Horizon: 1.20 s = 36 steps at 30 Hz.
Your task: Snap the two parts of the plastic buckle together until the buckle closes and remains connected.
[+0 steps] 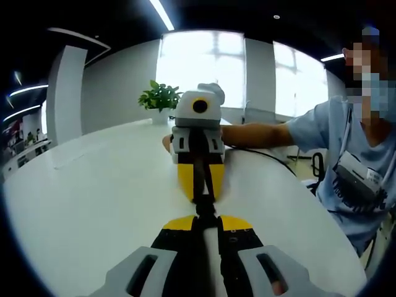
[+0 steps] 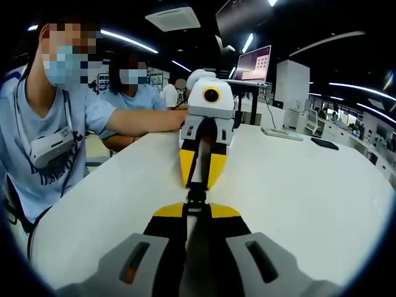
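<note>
Buckle hung above white table, between grippers | left gripper nipped near half, right gripper at 12 o'clock held other | axis ran tip-to-tip | halves seemingly mated; both equally near.

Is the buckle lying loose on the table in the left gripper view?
No: the black buckle is held above the white table, between the left gripper and the right gripper facing it.
</note>
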Each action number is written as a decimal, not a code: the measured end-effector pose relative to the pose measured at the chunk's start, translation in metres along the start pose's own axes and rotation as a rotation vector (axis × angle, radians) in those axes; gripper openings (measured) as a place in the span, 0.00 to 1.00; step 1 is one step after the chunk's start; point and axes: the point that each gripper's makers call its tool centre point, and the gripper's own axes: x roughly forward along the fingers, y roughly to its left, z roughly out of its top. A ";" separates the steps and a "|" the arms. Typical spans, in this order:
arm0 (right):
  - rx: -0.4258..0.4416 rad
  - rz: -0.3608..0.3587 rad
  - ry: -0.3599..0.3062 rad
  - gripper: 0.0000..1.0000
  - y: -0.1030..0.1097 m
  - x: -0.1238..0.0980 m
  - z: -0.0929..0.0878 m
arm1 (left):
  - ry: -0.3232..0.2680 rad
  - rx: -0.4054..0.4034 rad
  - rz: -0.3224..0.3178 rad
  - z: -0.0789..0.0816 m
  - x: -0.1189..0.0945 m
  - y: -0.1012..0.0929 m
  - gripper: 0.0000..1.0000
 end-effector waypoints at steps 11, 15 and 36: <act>-0.002 -0.001 0.001 0.12 -0.002 0.000 0.000 | 0.000 0.004 -0.001 0.000 -0.001 0.001 0.11; -0.006 -0.001 0.001 0.12 -0.002 0.000 0.000 | 0.000 0.005 -0.003 0.000 0.000 0.000 0.11; -0.023 0.003 0.004 0.11 0.000 0.001 0.001 | -0.001 0.030 -0.023 0.000 -0.001 0.000 0.10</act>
